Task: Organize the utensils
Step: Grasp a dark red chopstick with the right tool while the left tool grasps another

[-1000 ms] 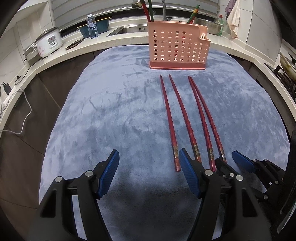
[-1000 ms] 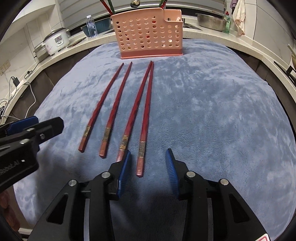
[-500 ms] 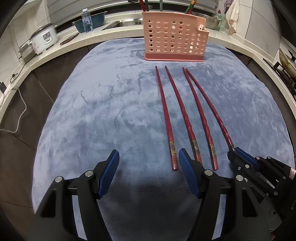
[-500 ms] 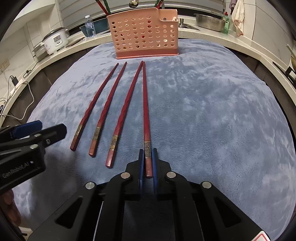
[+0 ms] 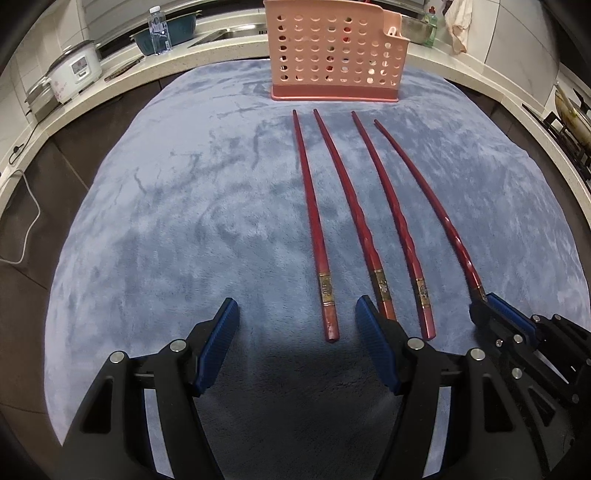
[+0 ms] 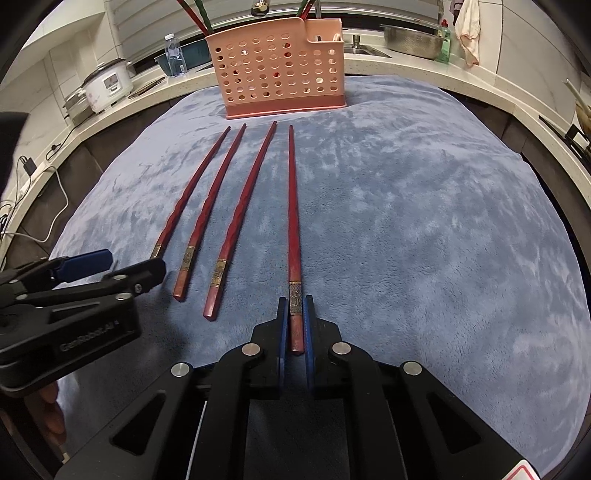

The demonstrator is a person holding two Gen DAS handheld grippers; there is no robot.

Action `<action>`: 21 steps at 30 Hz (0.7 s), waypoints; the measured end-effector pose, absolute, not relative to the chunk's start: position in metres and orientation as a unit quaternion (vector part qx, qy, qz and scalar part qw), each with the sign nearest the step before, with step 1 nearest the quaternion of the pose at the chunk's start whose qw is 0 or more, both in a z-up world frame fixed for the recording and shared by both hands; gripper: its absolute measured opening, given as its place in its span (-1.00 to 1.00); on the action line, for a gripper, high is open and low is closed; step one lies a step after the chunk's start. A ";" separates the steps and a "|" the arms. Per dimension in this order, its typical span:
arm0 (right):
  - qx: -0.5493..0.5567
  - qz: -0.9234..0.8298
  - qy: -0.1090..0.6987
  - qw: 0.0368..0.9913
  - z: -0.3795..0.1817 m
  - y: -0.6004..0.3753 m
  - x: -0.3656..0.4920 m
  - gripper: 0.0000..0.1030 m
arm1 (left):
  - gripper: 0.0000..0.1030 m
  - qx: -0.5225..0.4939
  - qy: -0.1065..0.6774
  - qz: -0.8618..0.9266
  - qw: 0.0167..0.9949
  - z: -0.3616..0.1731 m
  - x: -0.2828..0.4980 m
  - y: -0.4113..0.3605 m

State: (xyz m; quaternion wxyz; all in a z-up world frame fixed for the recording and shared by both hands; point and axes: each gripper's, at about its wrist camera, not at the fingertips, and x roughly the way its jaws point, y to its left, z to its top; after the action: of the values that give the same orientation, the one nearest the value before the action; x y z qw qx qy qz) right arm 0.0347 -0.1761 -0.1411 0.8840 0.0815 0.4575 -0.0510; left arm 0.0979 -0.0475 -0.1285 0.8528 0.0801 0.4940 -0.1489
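Four dark red chopsticks lie side by side on a blue-grey cloth (image 5: 166,221), tips toward a pink perforated holder (image 5: 332,55) (image 6: 277,70) that has utensils standing in it. My right gripper (image 6: 295,306) (image 5: 484,299) is shut on the thick end of the rightmost chopstick (image 6: 293,221) (image 5: 436,206). My left gripper (image 5: 297,306) (image 6: 129,263) hangs low over the cloth, jaws closing. The thick end of the leftmost chopstick (image 5: 312,206) (image 6: 184,206) lies between its pads without touching them. The two middle chopsticks (image 5: 354,206) (image 5: 395,214) lie free.
A pale counter curves round the cloth with a rice cooker (image 5: 74,74), a water bottle (image 5: 157,31) and a steel bowl (image 6: 412,38). A white cable (image 5: 22,221) hangs at the left. A stove grate (image 5: 569,114) sits at the right.
My right gripper has closed on the rightmost chopstick and swung its tip away from its neighbour. My left gripper has sunk toward the leftmost chopstick's end.
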 end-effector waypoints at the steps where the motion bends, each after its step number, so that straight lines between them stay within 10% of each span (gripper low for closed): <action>1: 0.082 -0.051 0.458 0.884 -0.141 -0.176 0.034 -0.86 | 0.14 0.079 0.495 -0.152 0.852 -0.130 0.098 -0.048; 11: 0.083 -0.050 0.457 0.884 -0.142 -0.176 0.030 -0.86 | -0.83 0.075 0.489 -0.174 0.851 -0.129 0.094 -0.045; 21: 0.082 -0.047 0.433 0.897 -0.115 -0.177 0.020 -0.87 | -0.86 0.055 0.473 -0.189 0.859 -0.107 0.087 -0.031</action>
State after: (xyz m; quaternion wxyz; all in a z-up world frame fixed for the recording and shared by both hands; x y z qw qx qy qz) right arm 0.0199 -0.1767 -0.1152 0.8966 0.0818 0.4326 -0.0471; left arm 0.0866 -0.0309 -0.1073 0.8590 0.0550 0.4728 -0.1887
